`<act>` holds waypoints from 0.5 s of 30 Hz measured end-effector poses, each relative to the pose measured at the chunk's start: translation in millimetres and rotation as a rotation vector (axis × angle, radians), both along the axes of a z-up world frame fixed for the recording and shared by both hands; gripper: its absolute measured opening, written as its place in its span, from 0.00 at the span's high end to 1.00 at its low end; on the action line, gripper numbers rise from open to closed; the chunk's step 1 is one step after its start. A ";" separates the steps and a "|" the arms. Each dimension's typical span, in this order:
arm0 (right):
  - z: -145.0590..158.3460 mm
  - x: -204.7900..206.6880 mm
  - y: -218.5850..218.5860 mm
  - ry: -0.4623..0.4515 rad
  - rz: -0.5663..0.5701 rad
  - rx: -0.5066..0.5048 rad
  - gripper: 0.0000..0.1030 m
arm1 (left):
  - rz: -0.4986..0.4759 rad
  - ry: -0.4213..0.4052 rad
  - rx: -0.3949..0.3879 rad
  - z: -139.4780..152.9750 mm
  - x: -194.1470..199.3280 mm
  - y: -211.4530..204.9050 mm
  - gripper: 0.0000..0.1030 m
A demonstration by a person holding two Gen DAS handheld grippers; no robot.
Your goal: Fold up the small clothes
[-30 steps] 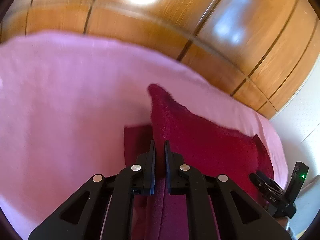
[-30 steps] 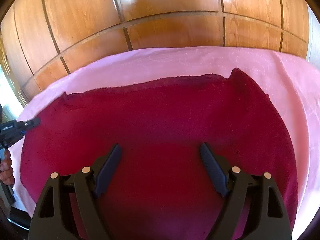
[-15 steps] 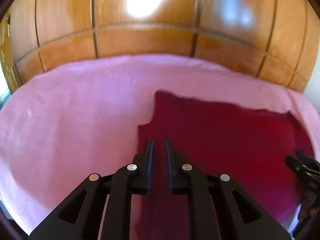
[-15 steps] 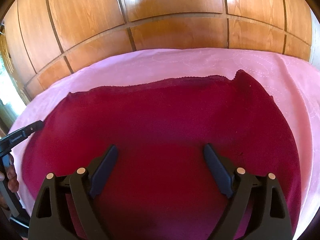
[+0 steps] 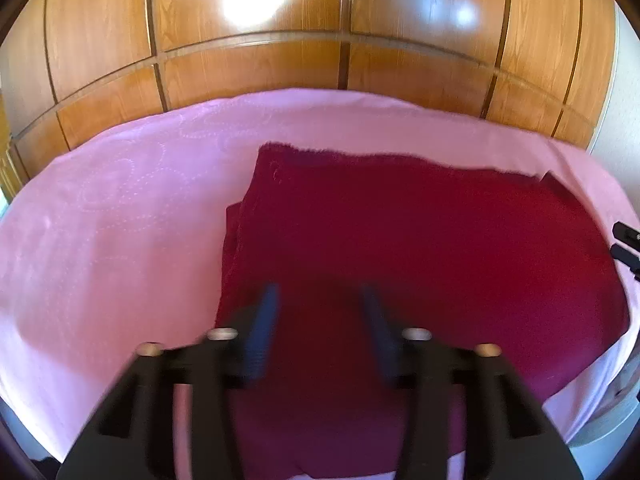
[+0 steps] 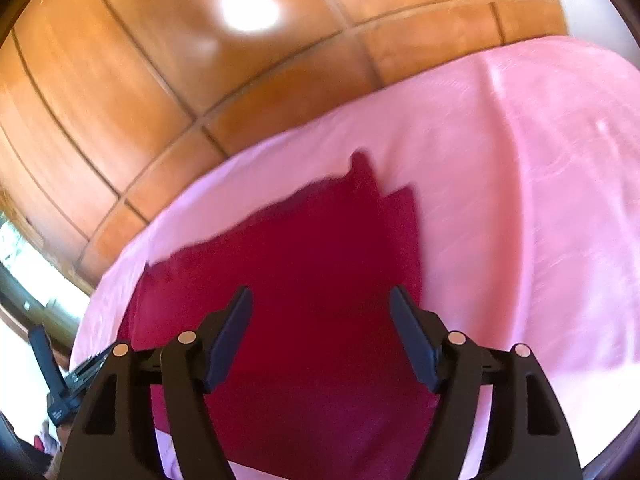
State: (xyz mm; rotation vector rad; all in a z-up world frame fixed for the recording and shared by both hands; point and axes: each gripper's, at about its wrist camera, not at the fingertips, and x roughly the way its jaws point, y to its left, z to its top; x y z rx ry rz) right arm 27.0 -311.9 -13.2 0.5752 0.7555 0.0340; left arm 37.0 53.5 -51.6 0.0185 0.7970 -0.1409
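A dark red folded cloth (image 5: pixel 420 240) lies flat on the pink sheet (image 5: pixel 120 220); a lower layer peeks out along its left edge. My left gripper (image 5: pixel 320 300) is open and empty above the cloth's near left part, its fingers blurred. In the right wrist view the same cloth (image 6: pixel 312 248) lies below my right gripper (image 6: pixel 322 300), which is open and empty over the cloth's near part. The right gripper's tips show at the right edge of the left wrist view (image 5: pixel 628 244). The left gripper shows at the lower left of the right wrist view (image 6: pixel 68 384).
Glossy wooden wardrobe panels (image 5: pixel 320 40) stand right behind the bed. The pink sheet (image 6: pixel 520 200) spreads wide to the right of the cloth. The bed's edge runs along the lower right in the left wrist view (image 5: pixel 600 420).
My left gripper has let go of the cloth and opened; the lifted fold now lies flat. My right gripper has swung to the right and stayed open.
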 end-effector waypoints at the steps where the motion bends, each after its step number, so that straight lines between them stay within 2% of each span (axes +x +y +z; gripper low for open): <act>1: 0.1 0.6 -6.5 0.005 -0.011 0.005 0.27 | -0.002 -0.008 -0.005 2.1 -0.6 -0.9 0.51; 9: -34.7 19.4 -25.4 0.129 0.035 0.094 0.27 | -0.032 -0.010 -0.014 8.7 -4.2 -15.3 0.50; 15: -42.4 18.1 -26.6 0.131 0.080 0.106 0.27 | -0.051 -0.011 -0.008 6.8 -0.7 -22.7 0.51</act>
